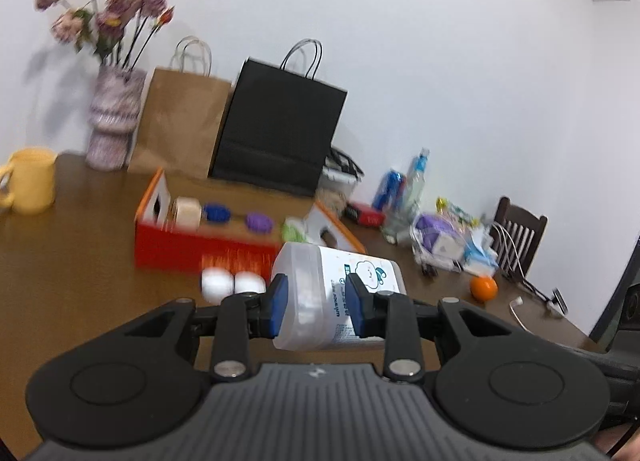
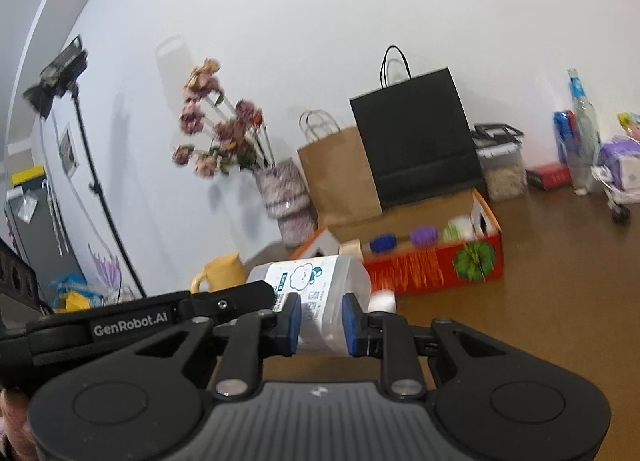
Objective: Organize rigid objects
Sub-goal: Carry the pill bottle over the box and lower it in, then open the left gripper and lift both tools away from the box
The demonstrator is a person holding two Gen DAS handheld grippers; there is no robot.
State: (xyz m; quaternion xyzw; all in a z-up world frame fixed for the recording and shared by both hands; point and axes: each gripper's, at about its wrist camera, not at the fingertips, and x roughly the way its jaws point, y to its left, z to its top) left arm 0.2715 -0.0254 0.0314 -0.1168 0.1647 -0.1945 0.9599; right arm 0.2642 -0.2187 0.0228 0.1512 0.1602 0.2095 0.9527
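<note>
Ahead of both jaws, the red box [image 1: 208,249] sits on the worktop [image 1: 72,261]. The plastic jar [image 1: 336,293] lies sideways, both the left gripper [image 1: 316,301] and right gripper [image 2: 320,321] clamped on it. Its smooth wall could slip if either grip eases.

Two paper bags [image 1: 224,117], two white balls [image 1: 232,283], one mug [image 1: 32,179].

Red-orange box [image 1: 192,249], yellow mug [image 1: 30,181], black bag [image 1: 280,129], brown bag [image 1: 180,125], blue-padded hand-held gripper [image 1: 316,301].
</note>
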